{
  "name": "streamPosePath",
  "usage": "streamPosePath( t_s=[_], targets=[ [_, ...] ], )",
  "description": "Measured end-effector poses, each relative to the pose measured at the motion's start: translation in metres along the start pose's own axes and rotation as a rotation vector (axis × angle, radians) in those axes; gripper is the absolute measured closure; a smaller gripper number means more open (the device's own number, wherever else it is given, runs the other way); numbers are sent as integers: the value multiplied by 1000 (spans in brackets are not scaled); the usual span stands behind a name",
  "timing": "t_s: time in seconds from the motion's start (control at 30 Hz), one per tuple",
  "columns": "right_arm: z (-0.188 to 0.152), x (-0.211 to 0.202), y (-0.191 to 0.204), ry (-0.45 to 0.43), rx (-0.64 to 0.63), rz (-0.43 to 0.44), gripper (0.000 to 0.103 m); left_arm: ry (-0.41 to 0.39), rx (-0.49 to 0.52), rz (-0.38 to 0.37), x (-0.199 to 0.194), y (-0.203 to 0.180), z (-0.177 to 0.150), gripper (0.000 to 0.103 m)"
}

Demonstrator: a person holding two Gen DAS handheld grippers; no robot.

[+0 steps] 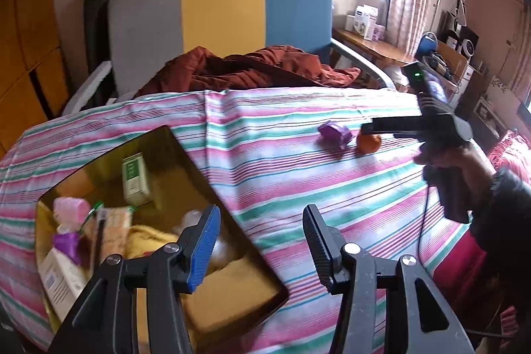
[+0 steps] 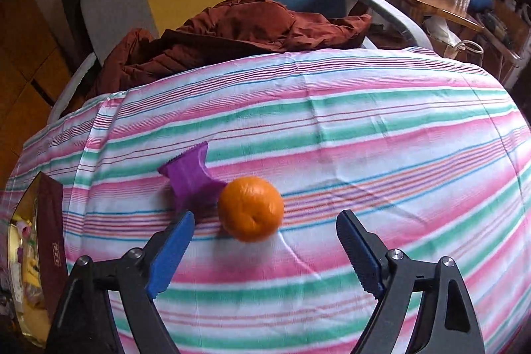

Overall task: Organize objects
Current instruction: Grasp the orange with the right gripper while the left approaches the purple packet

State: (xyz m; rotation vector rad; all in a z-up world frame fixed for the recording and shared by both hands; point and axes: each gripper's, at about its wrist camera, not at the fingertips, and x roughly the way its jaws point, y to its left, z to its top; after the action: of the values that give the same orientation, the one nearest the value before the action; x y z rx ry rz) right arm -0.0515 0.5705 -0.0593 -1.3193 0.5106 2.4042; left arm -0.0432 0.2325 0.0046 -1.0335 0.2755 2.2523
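Note:
An orange point(image 2: 250, 208) lies on the striped cloth point(image 2: 365, 128), touching a purple plastic piece point(image 2: 192, 181) on its left. My right gripper point(image 2: 265, 216) is open, and the orange sits just ahead of its fingertips, with neither pad pressing on it. In the left wrist view the same orange point(image 1: 368, 143) and purple piece point(image 1: 333, 133) lie at the far right, with the right gripper point(image 1: 375, 128) over them, held by a hand. My left gripper point(image 1: 262, 211) is open and empty, above the near right rim of a gold box point(image 1: 199, 161) that holds several items.
Inside the box are a green-and-white carton point(image 1: 134, 181), a pink item point(image 1: 71, 211) and yellow cloth point(image 1: 146, 241). A rust-red jacket point(image 1: 252, 65) lies on a grey, yellow and blue chair point(image 1: 219, 9) behind the table. A wooden shelf point(image 1: 371, 45) with small boxes stands at the right.

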Motion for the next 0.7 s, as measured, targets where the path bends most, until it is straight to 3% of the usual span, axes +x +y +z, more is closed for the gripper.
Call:
streamPosePath(
  t_s=[0.23,0.3,0.37,0.5,0.7],
  targets=[
    [5,24,1,21,-32,11,18,38,5,-43,28,-22,22,51],
    [5,27,1,34,-42,28,41,57,-13,-68,38,-27,30,51],
    [5,26,4,30,-59,26,53,71,-26,-86,47,-33,37,51],
    [2,25,12,54,-115,14,53,97,-37,-107,64,-45,49,51],
    [0,8,-3,65,-75,-42,53,173,-90,-148,105,-64,67,51]
  ],
)
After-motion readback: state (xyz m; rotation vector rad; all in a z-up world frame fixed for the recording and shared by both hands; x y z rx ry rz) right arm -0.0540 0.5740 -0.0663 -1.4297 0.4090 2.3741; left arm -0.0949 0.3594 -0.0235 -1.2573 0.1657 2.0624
